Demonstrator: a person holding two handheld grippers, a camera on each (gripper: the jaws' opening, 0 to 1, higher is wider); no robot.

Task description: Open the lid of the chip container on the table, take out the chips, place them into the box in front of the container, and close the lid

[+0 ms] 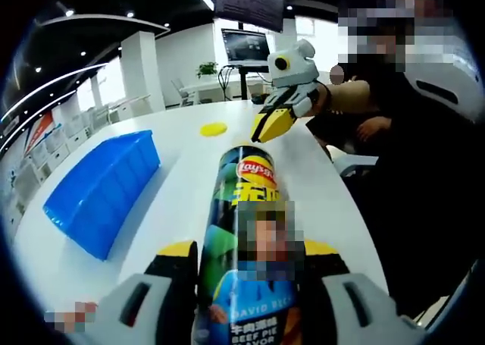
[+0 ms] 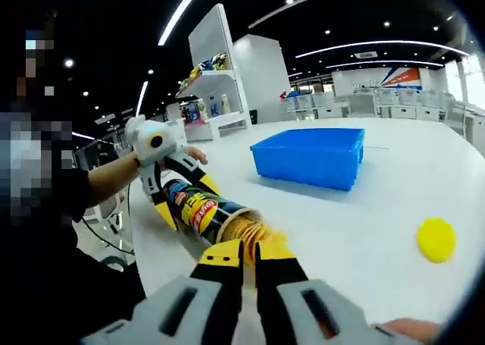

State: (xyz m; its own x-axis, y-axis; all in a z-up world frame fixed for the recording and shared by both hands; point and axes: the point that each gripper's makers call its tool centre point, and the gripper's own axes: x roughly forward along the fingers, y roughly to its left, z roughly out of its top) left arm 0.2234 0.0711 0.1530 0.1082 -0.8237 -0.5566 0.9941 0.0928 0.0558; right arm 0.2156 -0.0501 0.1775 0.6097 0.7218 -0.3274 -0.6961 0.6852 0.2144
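A: Where is the chip can [image 1: 246, 231] sitting, and what is holding it?

B: It is lying tipped between the jaws of the left gripper [image 1: 246, 284], which is clamping it around the lower body, with the open mouth pointing away from that gripper. The yellow lid [image 1: 213, 129] is already lying off on the white table [image 1: 189, 201], far ahead of the left gripper and off to the right of the right one.

A: And the right gripper [image 2: 248, 258]?

B: Its jaws are standing nearly together, right at the can's mouth, where a stack of chips [image 2: 254, 227] is showing. Whether they are actually pinching a chip is too hard to tell from here.

A: How are the chips likely behaving?

B: They are looking thin, curved and brittle, so a light pinch on the edge of the stack is probably safest; squeezing hard is risking crumbs. The can is a stiff, glossy cardboard tube, light and a bit slippery, so gripping it around the middle seems sensible.

A: And the box?

B: The blue box [image 2: 311, 157] is a smooth, hard plastic bin with straight walls, sitting ahead of the right gripper and to the left of the left one, well apart from the can.
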